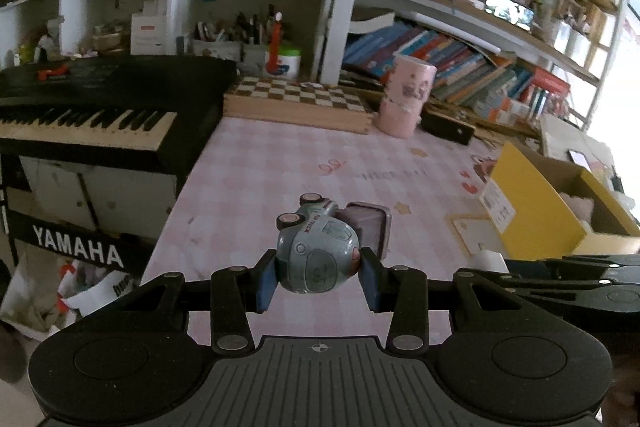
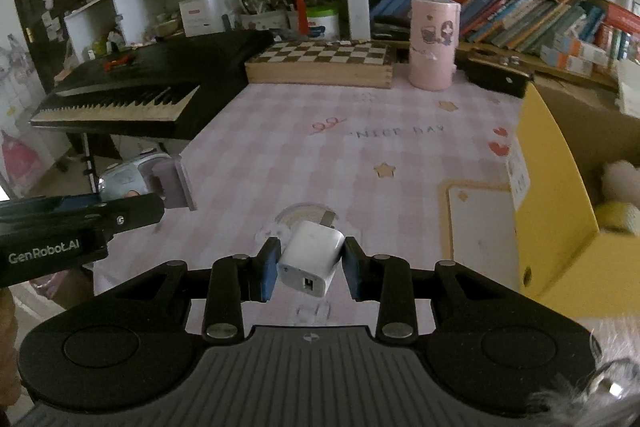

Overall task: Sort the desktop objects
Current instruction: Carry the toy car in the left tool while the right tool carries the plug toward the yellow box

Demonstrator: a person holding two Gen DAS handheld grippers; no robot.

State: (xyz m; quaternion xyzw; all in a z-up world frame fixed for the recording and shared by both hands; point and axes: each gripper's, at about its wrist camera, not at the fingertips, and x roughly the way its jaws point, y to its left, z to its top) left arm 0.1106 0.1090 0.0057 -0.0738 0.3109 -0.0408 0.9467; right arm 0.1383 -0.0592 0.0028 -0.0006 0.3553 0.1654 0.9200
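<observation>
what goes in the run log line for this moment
left gripper: shut on toy truck | right gripper: shut on white charger | both above pink desk mat | yellow box at right

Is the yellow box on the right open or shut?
Open. In the right wrist view the yellow box has no lid across its top, and a plush toy shows inside over its wall.
</observation>
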